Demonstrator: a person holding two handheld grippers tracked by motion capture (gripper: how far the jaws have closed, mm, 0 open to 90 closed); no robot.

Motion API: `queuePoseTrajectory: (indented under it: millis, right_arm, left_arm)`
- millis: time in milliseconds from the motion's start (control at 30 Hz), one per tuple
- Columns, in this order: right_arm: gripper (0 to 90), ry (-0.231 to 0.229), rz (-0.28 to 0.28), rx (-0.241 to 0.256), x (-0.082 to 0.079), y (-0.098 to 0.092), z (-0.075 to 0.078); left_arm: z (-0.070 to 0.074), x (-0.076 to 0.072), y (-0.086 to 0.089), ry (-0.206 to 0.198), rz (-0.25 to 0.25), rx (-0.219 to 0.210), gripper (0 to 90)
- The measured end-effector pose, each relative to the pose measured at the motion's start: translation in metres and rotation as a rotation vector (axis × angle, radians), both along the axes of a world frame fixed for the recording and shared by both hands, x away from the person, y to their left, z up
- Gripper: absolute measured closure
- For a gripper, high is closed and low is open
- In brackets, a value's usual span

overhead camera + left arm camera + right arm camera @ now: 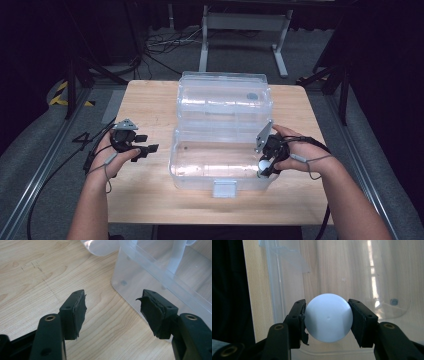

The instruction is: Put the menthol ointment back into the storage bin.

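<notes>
High view shows the right gripper (264, 169) over the right end of the clear plastic box (200, 172), its jaws closed on a white ball (328, 317). Left gripper (150, 149) is beside the box over the wooden table (145, 100), jaws wide apart, holding nothing.

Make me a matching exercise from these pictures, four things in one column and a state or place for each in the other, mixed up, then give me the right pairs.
Column one:
1. white ball
2. left gripper
3. clear plastic box
4. box lid

Column two:
A. jaws apart with nothing between them, over the wooden table beside the box
B. swung open, lying behind the box
C. clamped between the jaws of the right gripper
D. standing in the middle of the table, open at the top

Pairs: 1-C, 2-A, 3-D, 4-B
</notes>
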State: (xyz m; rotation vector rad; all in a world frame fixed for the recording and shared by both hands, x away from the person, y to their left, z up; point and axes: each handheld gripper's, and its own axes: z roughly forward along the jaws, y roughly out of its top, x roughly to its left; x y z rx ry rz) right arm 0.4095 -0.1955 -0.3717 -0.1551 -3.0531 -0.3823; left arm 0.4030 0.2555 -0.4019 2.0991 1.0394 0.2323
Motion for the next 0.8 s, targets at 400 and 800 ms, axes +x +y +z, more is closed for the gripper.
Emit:
queuePoseTrajectory:
  millis: [400, 800]
  right_arm:
    - [50.7, 0.018, 0.011, -0.039, 0.002, 0.004, -0.011]
    - [50.7, 0.030, 0.015, -0.065, 0.003, 0.007, -0.020]
  left_arm:
    - [0.000, 0.000, 0.000, 0.005, -0.003, 0.002, 37.5]
    - [-0.001, 0.000, 0.000, 0.008, -0.008, 0.005, 37.3]
